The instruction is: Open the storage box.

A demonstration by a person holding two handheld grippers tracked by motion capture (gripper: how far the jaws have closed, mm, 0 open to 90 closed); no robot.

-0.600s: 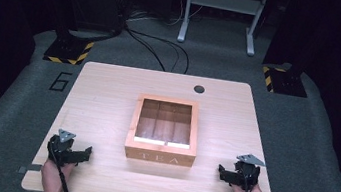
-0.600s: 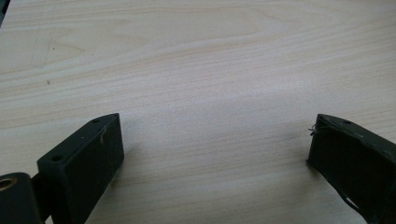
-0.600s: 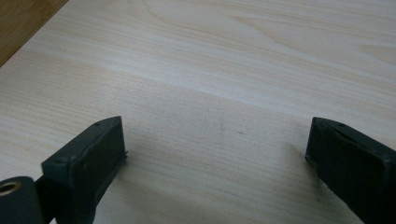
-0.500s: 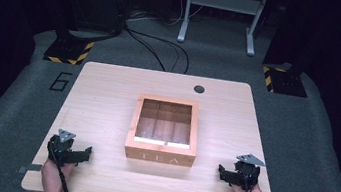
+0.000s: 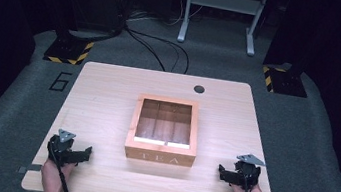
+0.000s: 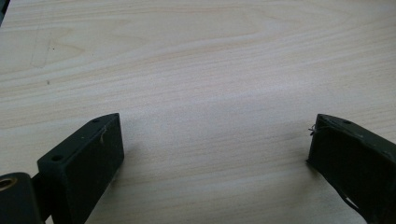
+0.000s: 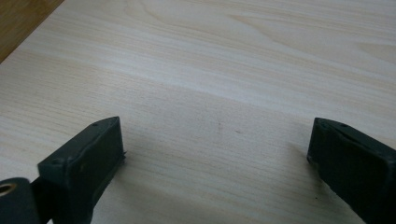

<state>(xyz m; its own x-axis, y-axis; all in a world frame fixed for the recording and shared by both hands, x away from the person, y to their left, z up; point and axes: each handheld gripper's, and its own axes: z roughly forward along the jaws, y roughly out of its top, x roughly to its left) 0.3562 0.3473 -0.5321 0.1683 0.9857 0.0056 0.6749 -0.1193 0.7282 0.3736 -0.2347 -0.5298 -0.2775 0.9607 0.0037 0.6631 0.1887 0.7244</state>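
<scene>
A wooden tea box [image 5: 163,131] with a clear lid and "TEA" on its front stands shut at the middle of the light wooden table [image 5: 107,97]. My left gripper [image 5: 80,154] rests on the table near the front left corner, well left of the box. In the left gripper view it [image 6: 215,140] is open, jaws wide apart over bare wood. My right gripper [image 5: 222,171] rests near the front right corner, right of the box. In its own view the right gripper [image 7: 215,140] is open too, nothing between the jaws. A brown edge of the tea box [image 7: 21,18] shows at top left.
A round dark hole [image 5: 199,89] sits near the table's far edge. Grey floor surrounds the table, with a "6" marking [image 5: 61,81], black cables [image 5: 155,48], yellow-black striped bases [image 5: 68,51] and a white metal stand [image 5: 220,12] beyond.
</scene>
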